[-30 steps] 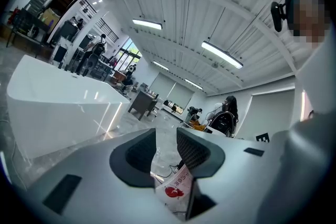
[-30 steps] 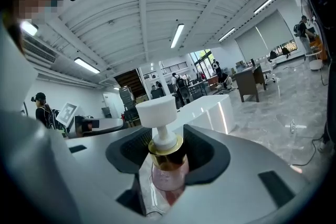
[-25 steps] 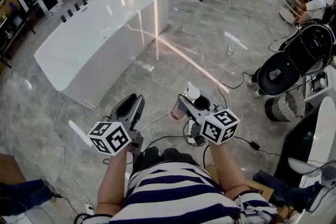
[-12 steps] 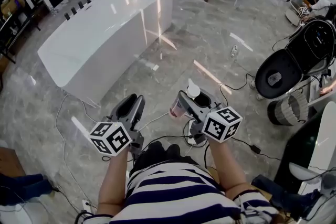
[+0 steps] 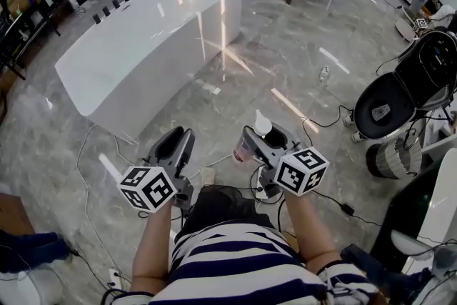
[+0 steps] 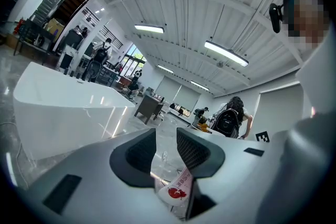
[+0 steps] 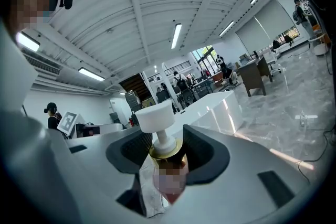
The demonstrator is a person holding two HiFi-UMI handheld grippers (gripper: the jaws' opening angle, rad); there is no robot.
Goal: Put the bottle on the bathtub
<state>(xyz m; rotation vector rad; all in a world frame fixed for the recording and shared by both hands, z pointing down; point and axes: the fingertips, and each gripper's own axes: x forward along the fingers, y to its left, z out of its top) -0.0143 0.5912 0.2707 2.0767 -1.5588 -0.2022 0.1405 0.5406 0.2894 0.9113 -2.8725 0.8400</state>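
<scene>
head view: a long white bathtub [image 5: 143, 46] stands on a grey marble floor [image 5: 285, 75]; well short of the bathtub, on its near side toward the person, the right gripper [image 5: 263, 139] holds a small bottle [image 5: 246, 148] upright in the air; the bottle's white pump head [image 5: 263, 126] sticks up above the jaws; the left gripper [image 5: 178, 136] hovers beside it, also well short of the bathtub, carrying nothing.

left gripper view: the left gripper [image 6: 166, 139] points toward the bathtub [image 6: 68, 107], which fills the left of the picture; its dark ribbed fingers [image 6: 140, 152] stand a narrow gap apart with only floor showing between them; a red and white tag [image 6: 178, 189] sits low at the base of the jaws, not pinched.

right gripper view: the right gripper [image 7: 168, 148] is closed on the bottle [image 7: 167, 168]; the fingers [image 7: 202, 153] press either side of the body just under the gold collar [image 7: 165, 148]; the pump head [image 7: 155, 115] rises clear above them; the bathtub [image 7: 215, 107] lies beyond, well apart.

judgement: the bottle looks small, light and rigid, with a smooth and probably slippery skin; the thin pump neck seems the weak spot, so the body below the collar is the sound place to hold; being tall and narrow, it may tip on the bathtub's rim.
</scene>
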